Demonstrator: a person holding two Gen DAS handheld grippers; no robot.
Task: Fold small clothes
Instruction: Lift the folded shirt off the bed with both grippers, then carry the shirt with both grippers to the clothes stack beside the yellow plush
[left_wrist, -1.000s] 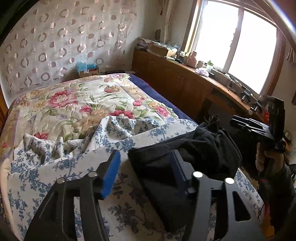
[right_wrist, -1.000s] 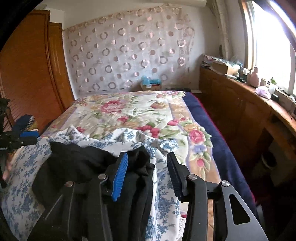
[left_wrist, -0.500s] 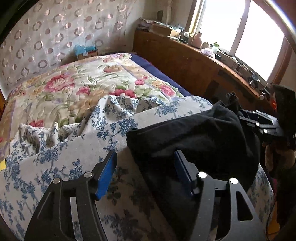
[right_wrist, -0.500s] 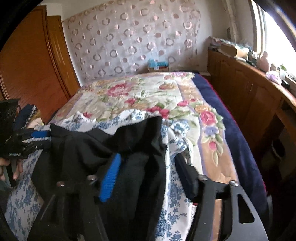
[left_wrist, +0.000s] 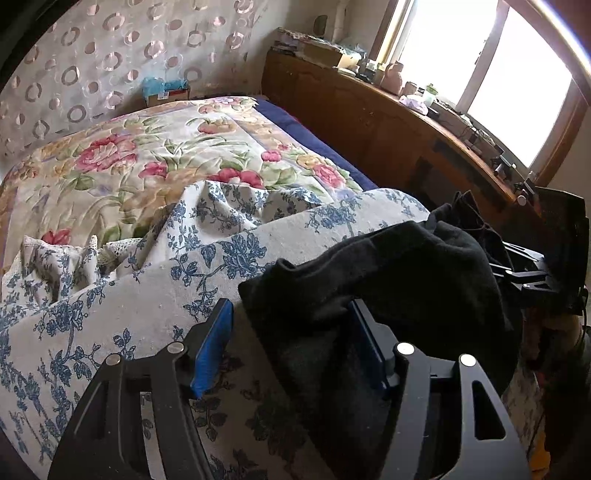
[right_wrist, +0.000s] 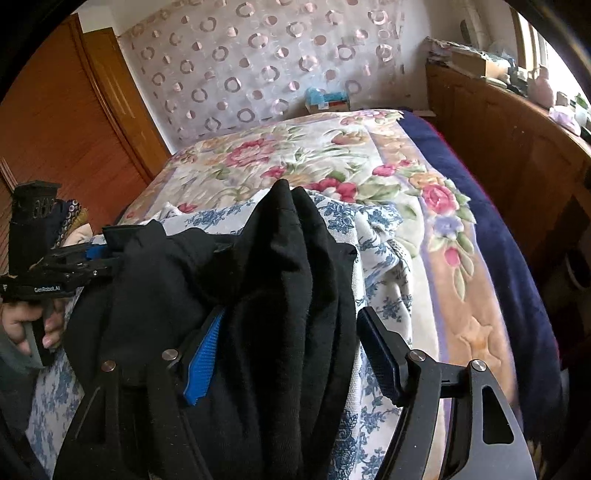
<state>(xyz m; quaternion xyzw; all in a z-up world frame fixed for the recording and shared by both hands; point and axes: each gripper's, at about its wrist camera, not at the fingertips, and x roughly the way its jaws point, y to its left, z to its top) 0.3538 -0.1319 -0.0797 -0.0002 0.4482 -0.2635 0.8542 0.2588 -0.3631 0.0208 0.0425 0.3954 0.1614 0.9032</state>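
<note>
Releasing now, with both tools spread (right tool (right_wrist: 286, 354) opening, left tool (left_wrist: 291, 341)), lets the bunched black knit garment (right_wrist: 266, 273) slump unfolded onto the bed.

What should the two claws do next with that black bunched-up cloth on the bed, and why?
Probably close both claws on the crumpled black fabric garment. The right claw is opening, its pads not pressing, with cloth between them. The left claw is open around the garment's other end. It lies heaped on the blue-flowered white sheet, so it needs gripping and spreading flat before folding.
</note>
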